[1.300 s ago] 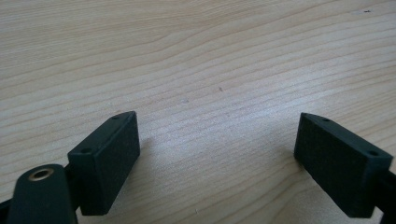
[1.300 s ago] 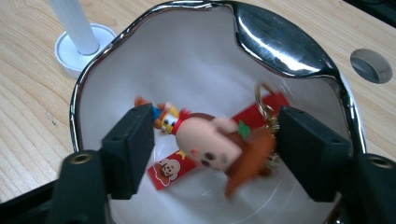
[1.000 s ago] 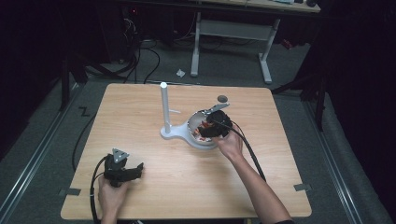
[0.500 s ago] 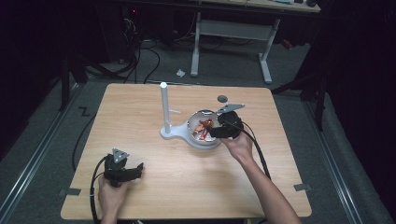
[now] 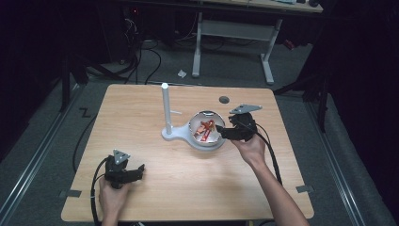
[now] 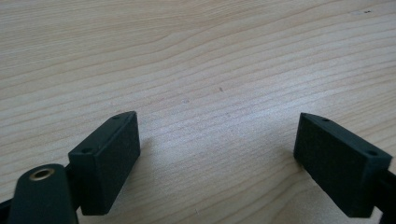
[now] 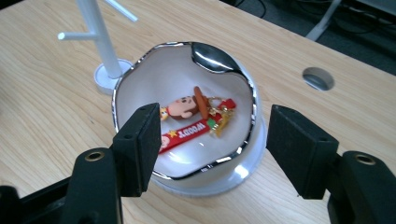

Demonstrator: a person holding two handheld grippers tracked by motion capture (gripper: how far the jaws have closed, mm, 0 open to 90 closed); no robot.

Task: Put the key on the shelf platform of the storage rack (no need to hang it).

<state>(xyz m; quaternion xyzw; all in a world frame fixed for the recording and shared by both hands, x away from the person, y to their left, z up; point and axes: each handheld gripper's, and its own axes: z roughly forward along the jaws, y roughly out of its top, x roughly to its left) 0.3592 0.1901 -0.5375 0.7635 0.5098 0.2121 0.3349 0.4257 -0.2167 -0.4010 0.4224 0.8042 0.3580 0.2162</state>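
With the keychain (image 7: 196, 119) lying inside the white dish (image 7: 140, 74) beside the peg stand (image 7: 95, 35), the right gripper (image 7: 215, 140), its jaws just narrowed but clasping nothing, hovers at the rim to line up a pick, whereas the left gripper (image 6: 219, 158) rests spread on the table (image 6: 196, 56).

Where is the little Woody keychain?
The keychain lies inside the white bowl, beside the white stand at mid-table, just ahead of the right gripper.
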